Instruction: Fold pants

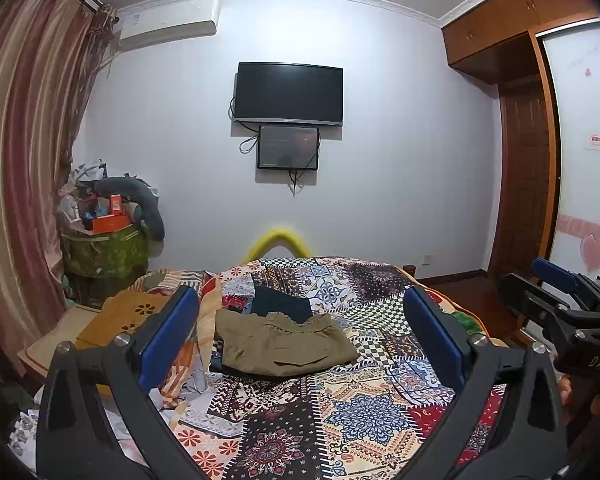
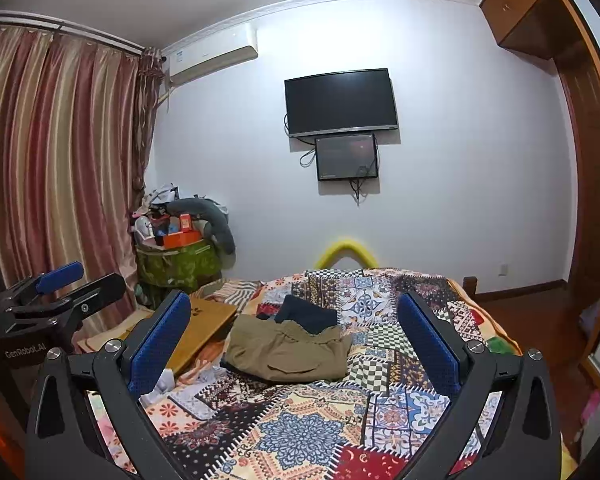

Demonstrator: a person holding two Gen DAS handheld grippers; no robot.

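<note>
Olive-khaki pants (image 1: 284, 344) (image 2: 290, 354) lie folded into a flat bundle on the patchwork bedspread (image 1: 360, 412) (image 2: 312, 432), toward the bed's left side. A dark navy garment (image 1: 281, 303) (image 2: 306, 315) sits just behind them, partly under their far edge. My left gripper (image 1: 300, 334) hovers open, well short of the pants, with nothing between its blue pads (image 1: 168, 340). My right gripper (image 2: 296, 340) is likewise open and empty, held back from the bundle. Each gripper shows at the other view's edge: the right gripper (image 1: 560, 292) and the left gripper (image 2: 66, 280).
A wooden board (image 1: 120, 316) (image 2: 204, 328) lies at the bed's left edge over crumpled papers. A green cluttered bin (image 1: 104, 248) (image 2: 176, 260) stands by the striped curtain (image 1: 24, 184). A yellow foam piece (image 1: 276, 240) rises behind the bed. A TV (image 1: 289, 94) hangs on the far wall.
</note>
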